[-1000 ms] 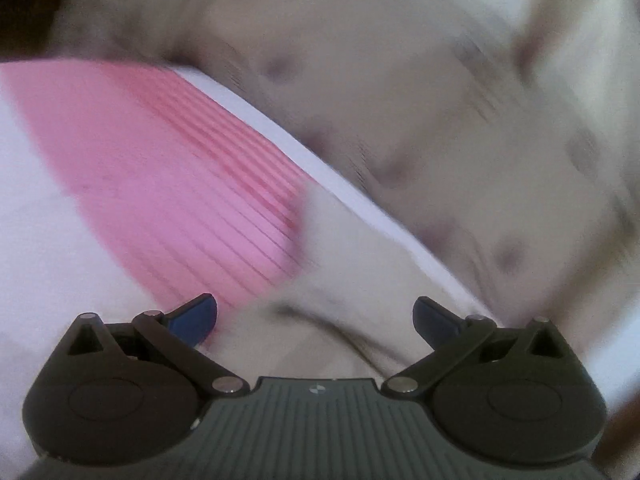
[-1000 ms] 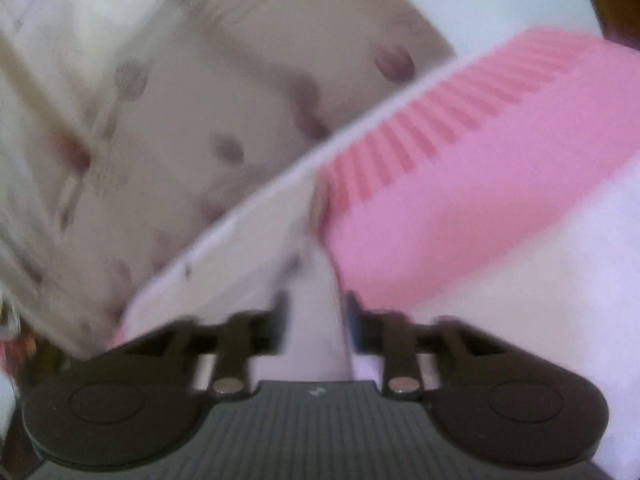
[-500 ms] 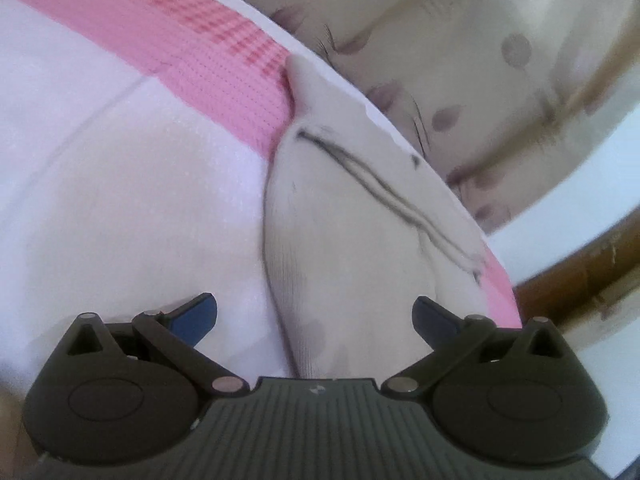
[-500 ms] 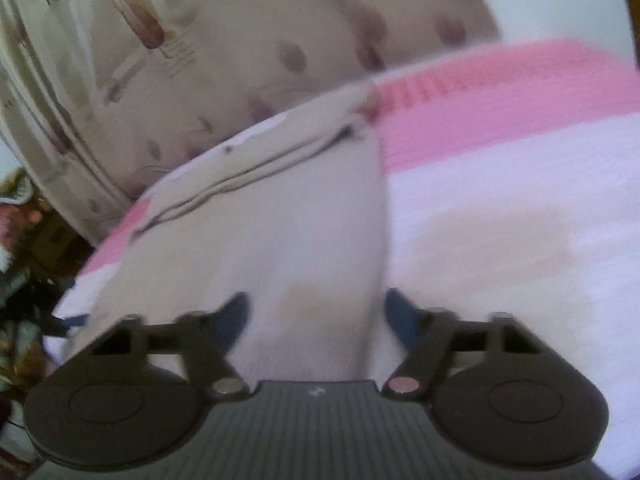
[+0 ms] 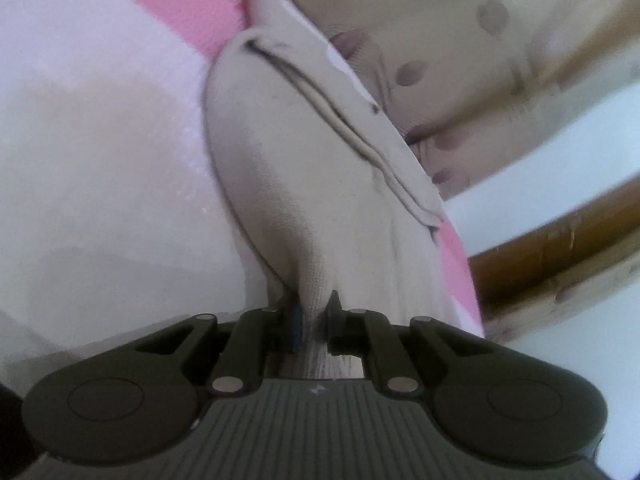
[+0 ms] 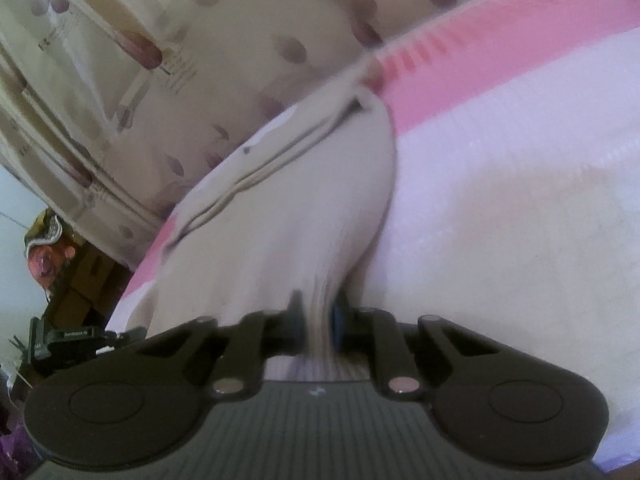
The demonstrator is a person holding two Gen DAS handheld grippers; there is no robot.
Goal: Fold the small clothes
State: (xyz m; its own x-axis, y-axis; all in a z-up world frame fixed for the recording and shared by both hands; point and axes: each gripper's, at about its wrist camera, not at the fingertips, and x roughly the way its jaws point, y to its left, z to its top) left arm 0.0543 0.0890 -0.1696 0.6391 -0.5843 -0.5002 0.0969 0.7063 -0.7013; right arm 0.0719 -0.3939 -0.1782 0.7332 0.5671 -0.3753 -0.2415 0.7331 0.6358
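Between the fingers of the left gripper, just closed: a pinch of near hem on the cream garment. Same with the right gripper, jaws likewise just drawn in and clamped on a ribbed edge of that cloth. Ahead of both, spread flat on the pink-and-white cover, dark-trimmed far edge lying toward the spotted curtain. Likely light, limp, prone to sag and bunch; best taken at hem corners, as now. Beneath the gripper bodies, nearest edge hidden; which kind of garment, hard to tell; right view smeared around the pinch.
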